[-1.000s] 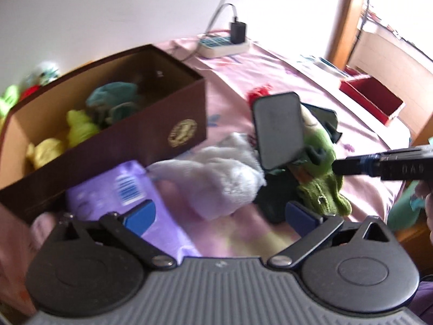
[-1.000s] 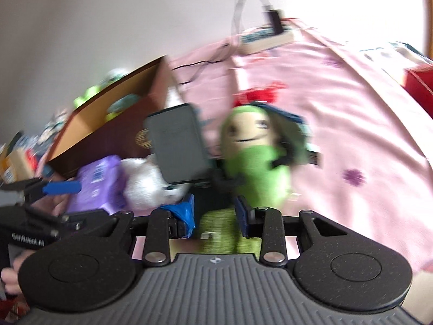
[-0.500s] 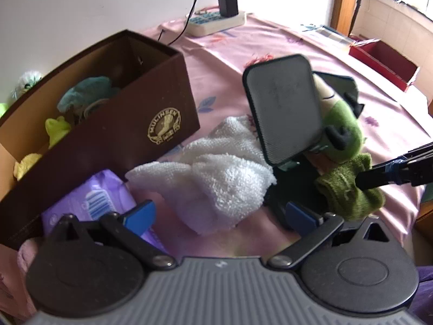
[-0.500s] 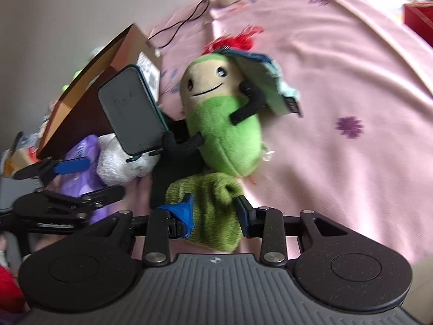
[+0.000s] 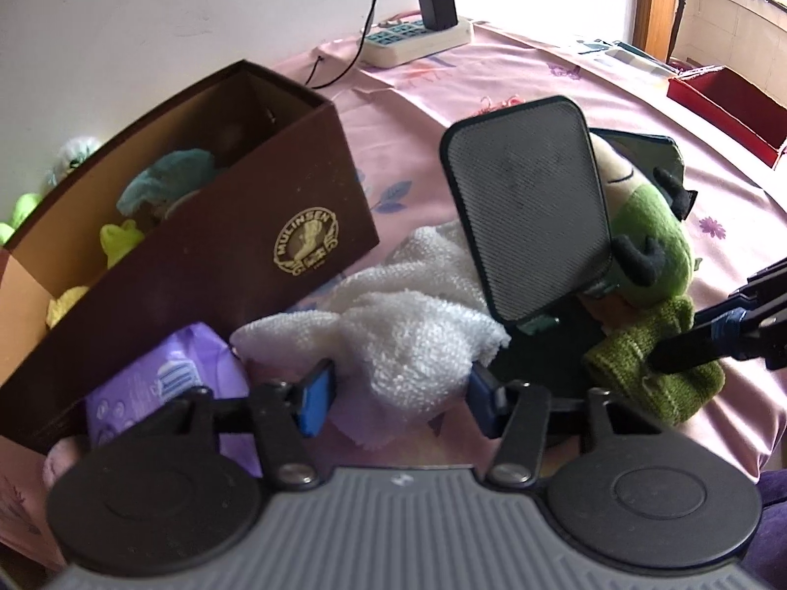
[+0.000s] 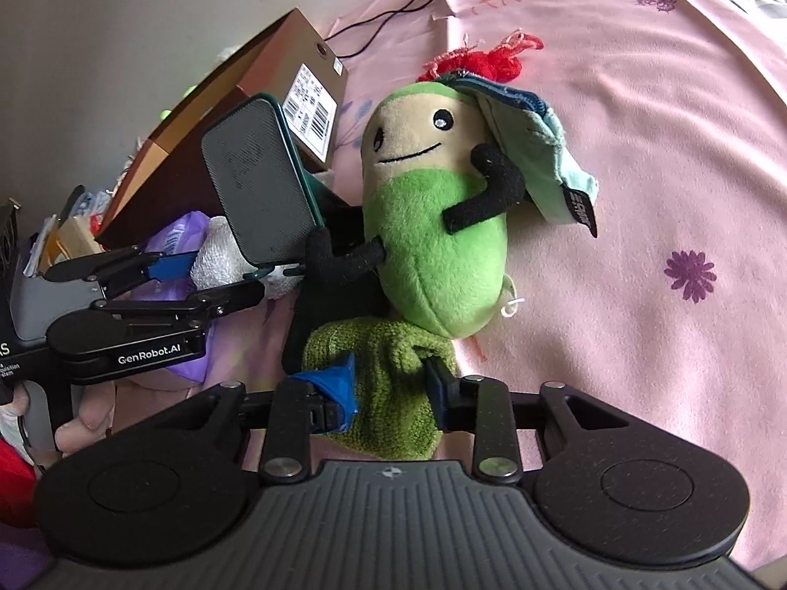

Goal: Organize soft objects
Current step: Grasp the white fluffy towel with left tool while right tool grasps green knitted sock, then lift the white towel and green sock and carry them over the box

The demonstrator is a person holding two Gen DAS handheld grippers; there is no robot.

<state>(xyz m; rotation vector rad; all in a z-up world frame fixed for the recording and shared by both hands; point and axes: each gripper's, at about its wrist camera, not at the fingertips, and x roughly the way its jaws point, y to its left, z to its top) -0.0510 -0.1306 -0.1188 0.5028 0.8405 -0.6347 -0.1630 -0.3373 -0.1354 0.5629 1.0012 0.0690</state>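
Observation:
A white fluffy towel [image 5: 408, 334] lies on the pink bedspread beside the brown box [image 5: 275, 206], which holds several soft toys. My left gripper [image 5: 401, 393] is open with its jaws around the towel's near end. A green knitted cloth [image 6: 383, 373] lies below a green plush toy [image 6: 433, 226]. My right gripper [image 6: 391, 383] has its jaws on both sides of the knitted cloth, pressing into it. The right gripper's fingertips [image 5: 688, 349] also show on the cloth in the left wrist view. A dark phone on a stand [image 5: 531, 216] leans against the plush.
A purple wipes pack [image 5: 162, 388] lies by the box. A black cloth [image 6: 319, 314] lies under the plush. A red fringed item [image 6: 487, 61] and a teal cloth [image 6: 541, 147] lie behind it. A power strip [image 5: 418, 39] and a red tray [image 5: 728, 103] sit farther back.
Both grippers have moved down and forward. The left jaws have narrowed around the towel. The right jaws have reached the green knitted cloth and stand on both sides of it.

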